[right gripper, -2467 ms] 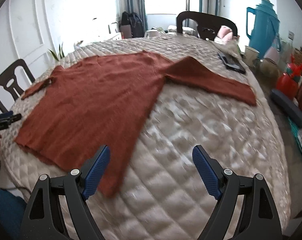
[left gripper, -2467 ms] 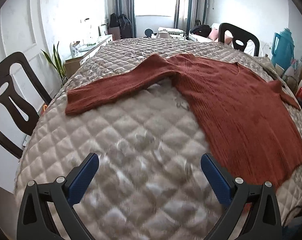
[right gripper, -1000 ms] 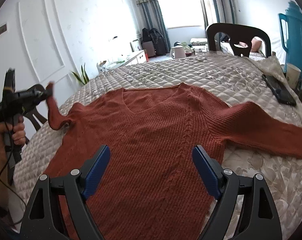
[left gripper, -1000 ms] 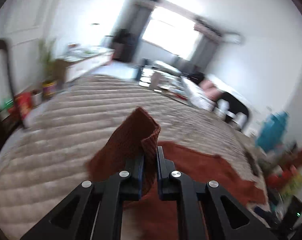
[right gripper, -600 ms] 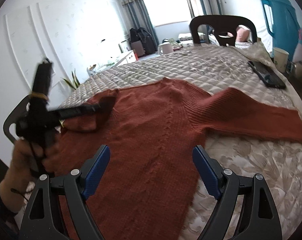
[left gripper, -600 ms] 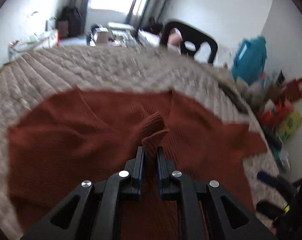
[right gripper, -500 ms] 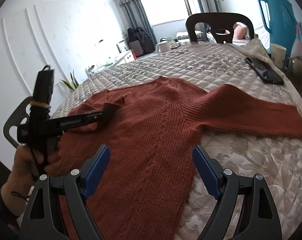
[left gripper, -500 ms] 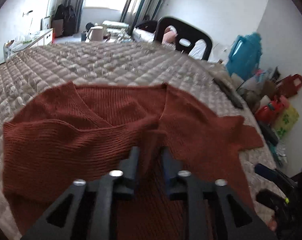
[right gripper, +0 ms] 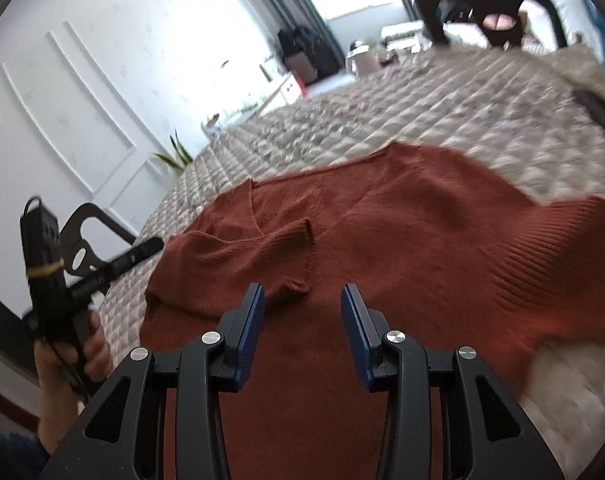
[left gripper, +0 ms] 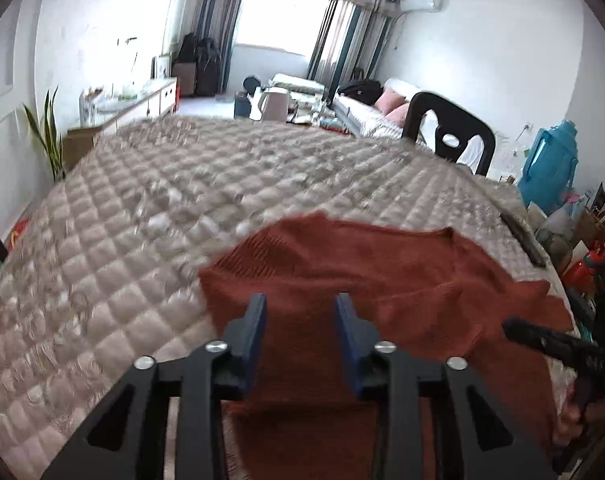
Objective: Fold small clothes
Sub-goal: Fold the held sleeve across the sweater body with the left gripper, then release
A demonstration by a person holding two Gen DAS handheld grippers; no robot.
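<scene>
Hovering low over the garment, the right gripper [right gripper: 302,312] has its blue pads apart and closing, with nothing pinched between them; only knit fabric lies beneath. The left gripper [left gripper: 300,320] stands likewise: jaws narrowed and closing, no cloth between the pads, the sweater's body below it.

The rust-red sweater [right gripper: 402,248] lies face up on the quilted cover [left gripper: 122,240], its hem toward the person. One sleeve is laid across the chest, its ribbed cuff [right gripper: 302,256] resting just beyond the right gripper's pads. The other sleeve [right gripper: 562,264] runs out sideways, unfolded.

Risks, as judged:
- The knit is soft and loosely ribbed. A pinch taken too deep would gather the body layer with the sleeve and drag the whole garment.
- The folded sleeve rests loose, unpinned. Pulling the far sleeve across could slide it out of place.
- The cover is slick-looking, padded in diamond stitching; the sweater may skate on it rather than crease.
- The cuff edge curls up, so a later fold over it could bulge.

Farther off, a dark chair [left gripper: 446,136] stands at the table's far edge, and a teal jug [left gripper: 550,168] stands off to the side, well clear of the work.
</scene>
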